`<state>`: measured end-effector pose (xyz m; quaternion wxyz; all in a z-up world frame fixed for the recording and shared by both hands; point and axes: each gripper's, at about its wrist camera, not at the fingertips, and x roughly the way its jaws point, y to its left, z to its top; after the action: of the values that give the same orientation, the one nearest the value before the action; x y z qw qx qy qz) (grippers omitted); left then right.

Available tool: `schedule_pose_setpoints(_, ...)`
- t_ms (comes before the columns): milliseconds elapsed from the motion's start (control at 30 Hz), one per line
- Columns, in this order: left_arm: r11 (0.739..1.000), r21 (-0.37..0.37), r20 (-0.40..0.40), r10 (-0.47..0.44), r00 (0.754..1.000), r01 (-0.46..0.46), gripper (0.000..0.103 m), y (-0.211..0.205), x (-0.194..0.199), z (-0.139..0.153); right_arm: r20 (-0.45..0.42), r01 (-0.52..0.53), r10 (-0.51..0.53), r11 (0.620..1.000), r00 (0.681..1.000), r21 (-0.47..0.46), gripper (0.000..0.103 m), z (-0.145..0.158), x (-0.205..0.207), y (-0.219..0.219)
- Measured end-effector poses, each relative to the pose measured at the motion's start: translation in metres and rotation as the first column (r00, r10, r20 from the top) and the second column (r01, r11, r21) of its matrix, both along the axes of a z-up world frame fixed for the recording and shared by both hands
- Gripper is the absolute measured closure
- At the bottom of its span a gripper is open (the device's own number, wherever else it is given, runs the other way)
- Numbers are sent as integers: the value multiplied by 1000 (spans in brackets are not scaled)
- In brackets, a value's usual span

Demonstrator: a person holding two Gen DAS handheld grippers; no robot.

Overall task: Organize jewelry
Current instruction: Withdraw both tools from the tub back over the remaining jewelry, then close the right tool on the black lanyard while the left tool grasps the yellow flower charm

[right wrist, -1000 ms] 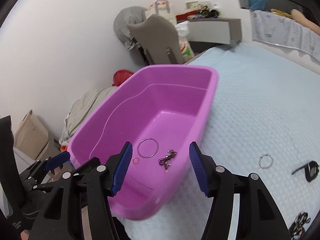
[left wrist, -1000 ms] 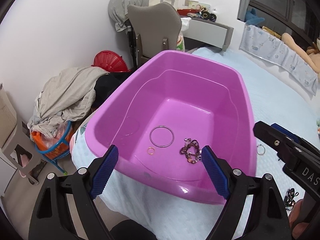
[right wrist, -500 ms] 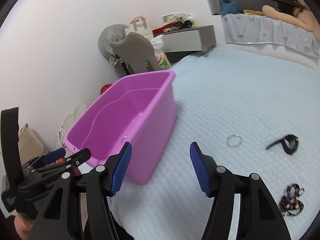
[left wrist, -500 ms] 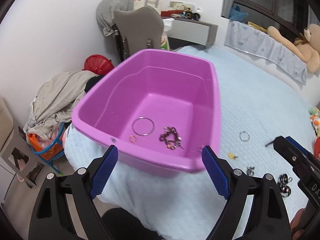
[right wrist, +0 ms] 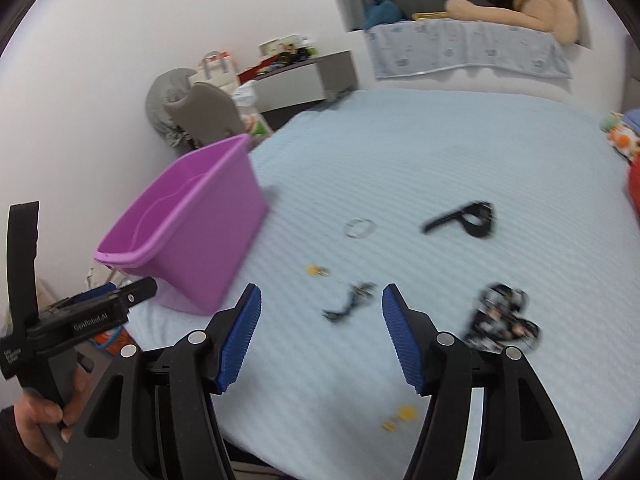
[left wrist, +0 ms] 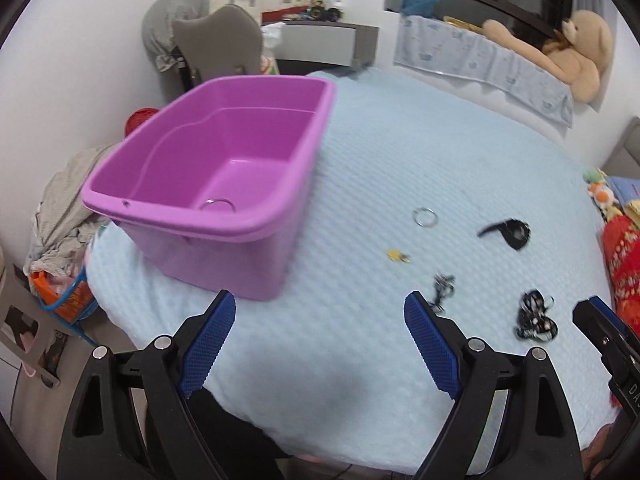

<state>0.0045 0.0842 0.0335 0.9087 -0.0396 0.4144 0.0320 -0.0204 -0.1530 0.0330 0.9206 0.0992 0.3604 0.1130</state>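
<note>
A purple plastic tub (left wrist: 256, 236) (right wrist: 200, 240) stands on the light blue bed at the left; a silver ring (left wrist: 218, 204) shows inside it. Loose on the bed lie a silver ring (left wrist: 425, 216) (right wrist: 360, 227), a black strap piece (left wrist: 508, 233) (right wrist: 466, 219), a small yellow piece (left wrist: 397, 255) (right wrist: 316, 270), a dark chain (left wrist: 442, 290) (right wrist: 352, 300) and a black beaded bundle (left wrist: 534, 316) (right wrist: 500, 320). My left gripper (left wrist: 316, 340) is open and empty, right of the tub. My right gripper (right wrist: 320, 332) is open and empty, just short of the dark chain.
Two small yellow bits (right wrist: 400, 416) lie on the bed near the right gripper. A grey chair (left wrist: 220, 44), a clothes pile (left wrist: 68, 200) and a red basket (left wrist: 140, 116) stand left of the bed. A teddy bear (left wrist: 560, 52) lies at the back.
Both grippers have pulled back and swung right, away from the tub, toward the loose jewelry on the bed. Both stay open and empty.
</note>
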Motion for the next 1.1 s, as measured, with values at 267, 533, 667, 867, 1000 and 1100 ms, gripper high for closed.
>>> schedule_pose_setpoints(267,998,-15,-23,-69,997,69,17,-56,-19,-28,-46,109,-111,993,993,-38,42,-33,-49,-73)
schedule_pose_setpoints(533,991,0,-32,-130,991,131,17,-111,-36,-57,-71,156,-160,986,985,-64,41,-60,-68,-120)
schedule_pose_setpoints(667,989,19,-52,-145,988,146,17,-133,-40,-74,-81,133,-141,986,987,-98,39,-73,-62,-130)
schedule_pose_setpoints(867,987,37,-76,-155,985,158,17,-151,-46,-102,-86,66,-80,985,993,-157,34,-94,-48,-143)
schedule_pose_setpoints(1000,985,55,-138,-154,978,163,17,-167,-46,-129,-95,29,-43,989,995,-145,34,-107,-36,-155)
schedule_pose_setpoints(1100,983,89,-136,-146,980,159,17,-175,-48,-141,-104,-3,-12,989,994,-146,34,-116,-26,-161)
